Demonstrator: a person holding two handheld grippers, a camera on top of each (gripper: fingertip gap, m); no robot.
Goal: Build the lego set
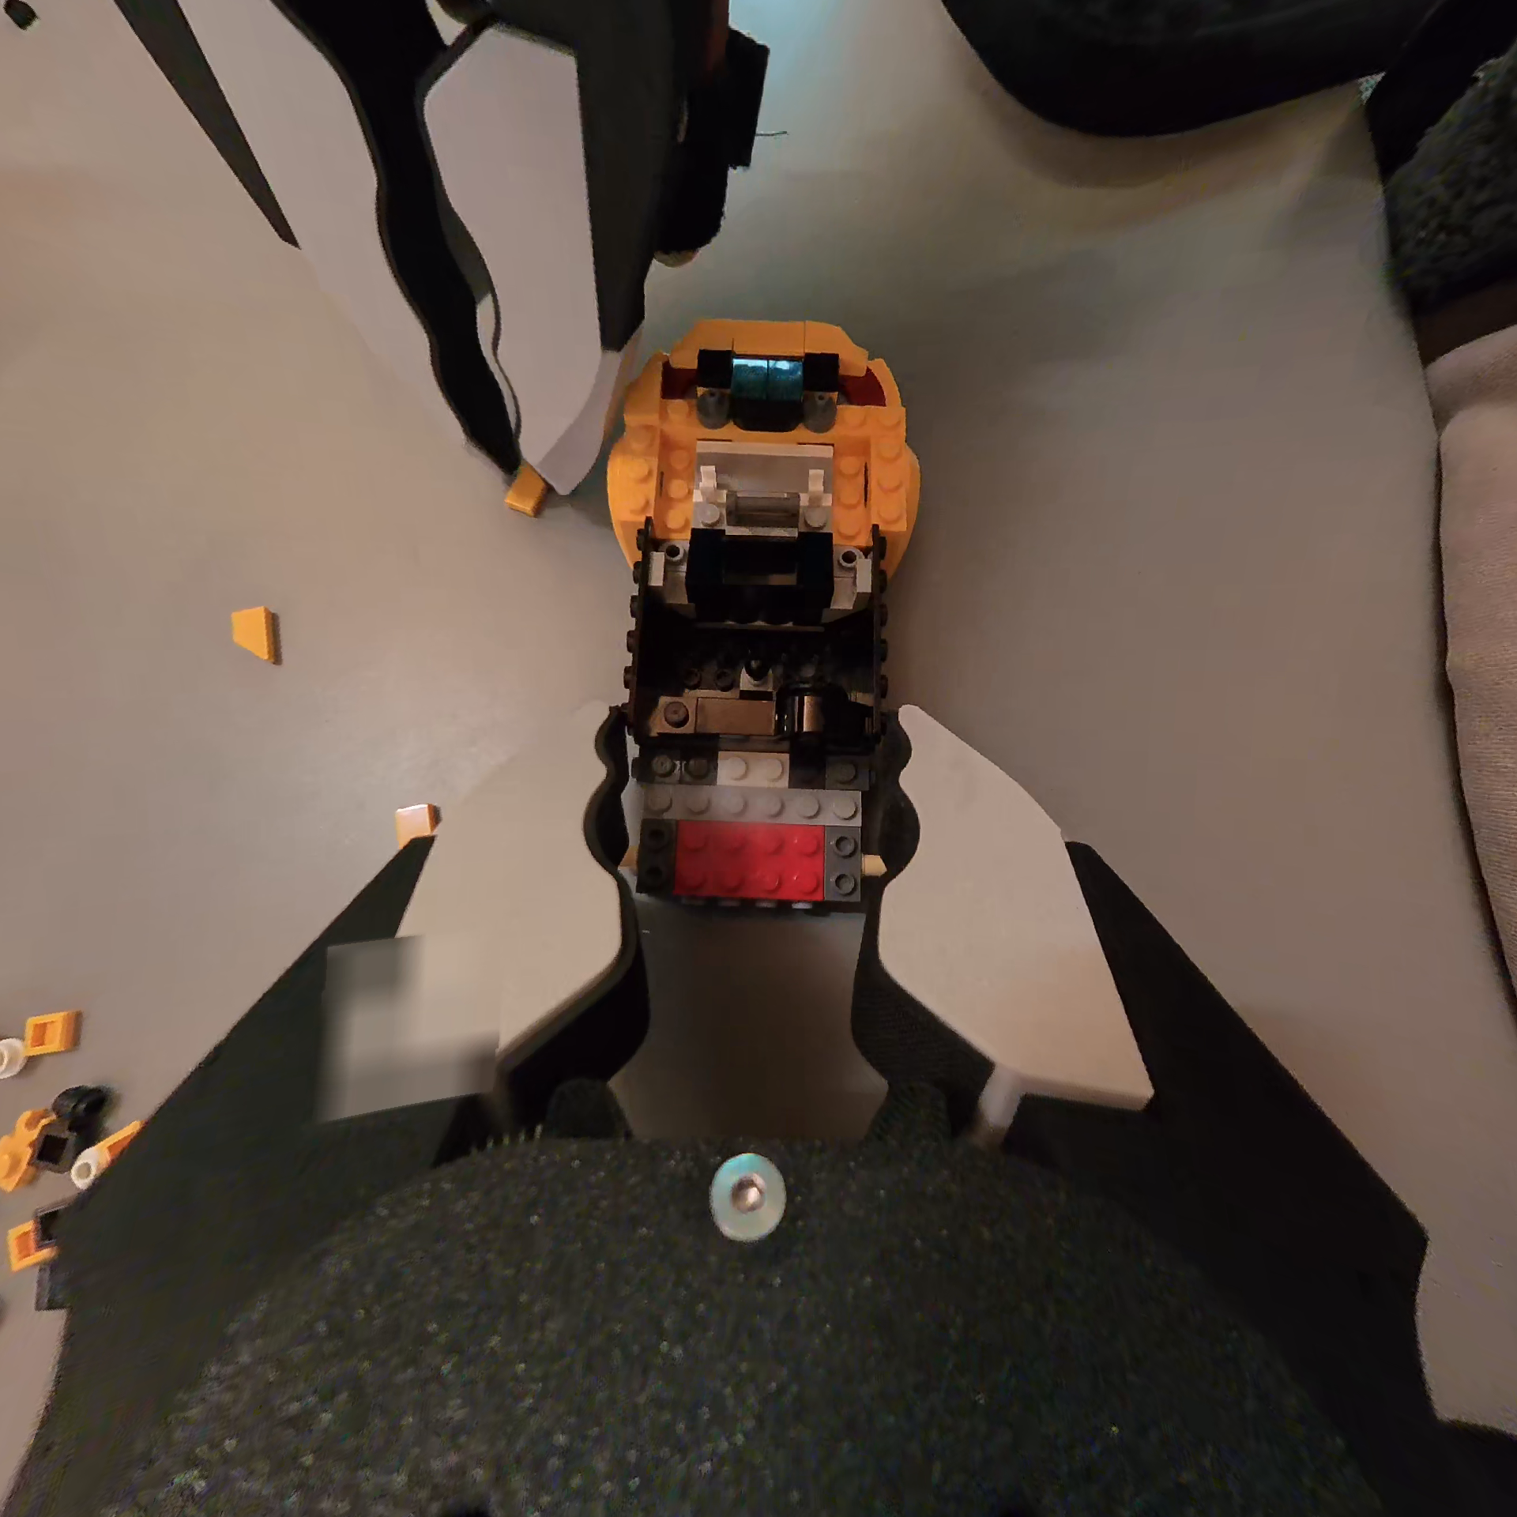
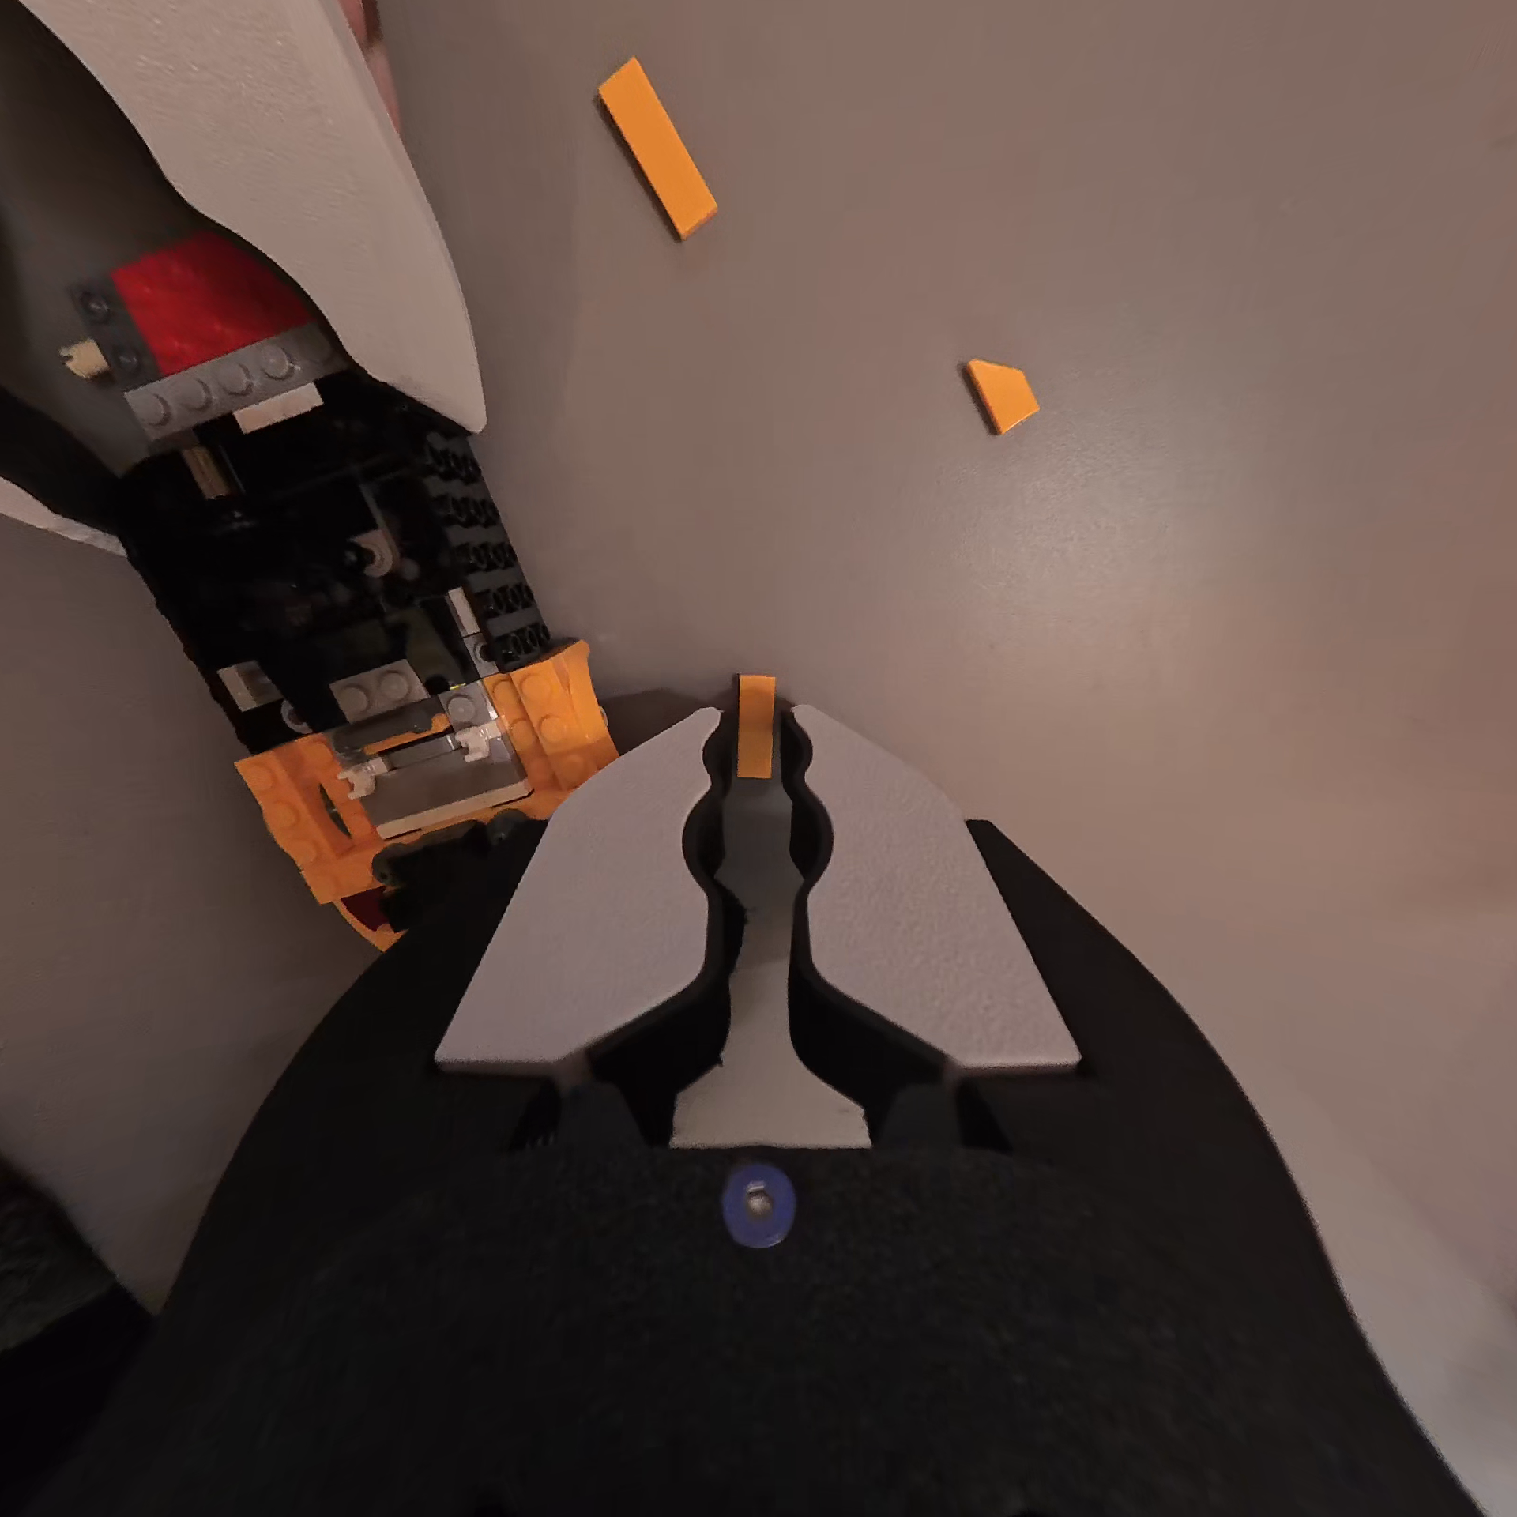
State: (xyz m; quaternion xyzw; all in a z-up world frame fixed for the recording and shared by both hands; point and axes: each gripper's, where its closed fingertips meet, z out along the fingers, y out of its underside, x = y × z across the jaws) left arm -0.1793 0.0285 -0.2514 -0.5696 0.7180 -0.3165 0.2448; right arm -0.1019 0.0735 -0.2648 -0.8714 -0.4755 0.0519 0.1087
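Observation:
A half-built lego car (image 1: 755, 624), orange at the far end, black in the middle, with a red plate near me, lies on the grey table. My left gripper (image 1: 751, 780) is shut on the car's near end, one finger on each side. The car also shows in the right wrist view (image 2: 394, 657) at the left. My right gripper (image 2: 755, 718) is shut on a small orange tile (image 2: 755, 726), tips down at the table beside the car's orange end. In the left wrist view the right gripper (image 1: 542, 460) stands left of the car with the orange tile (image 1: 525, 495) at its tips.
Loose orange pieces lie on the table: a long tile (image 2: 657, 148) and a wedge (image 2: 1001, 396) ahead of the right gripper, a wedge (image 1: 256, 634) and a tile (image 1: 414, 823) left of the car. Several small orange, black and white parts (image 1: 49, 1133) sit at far left. Dark fabric (image 1: 1445, 164) lies at the right.

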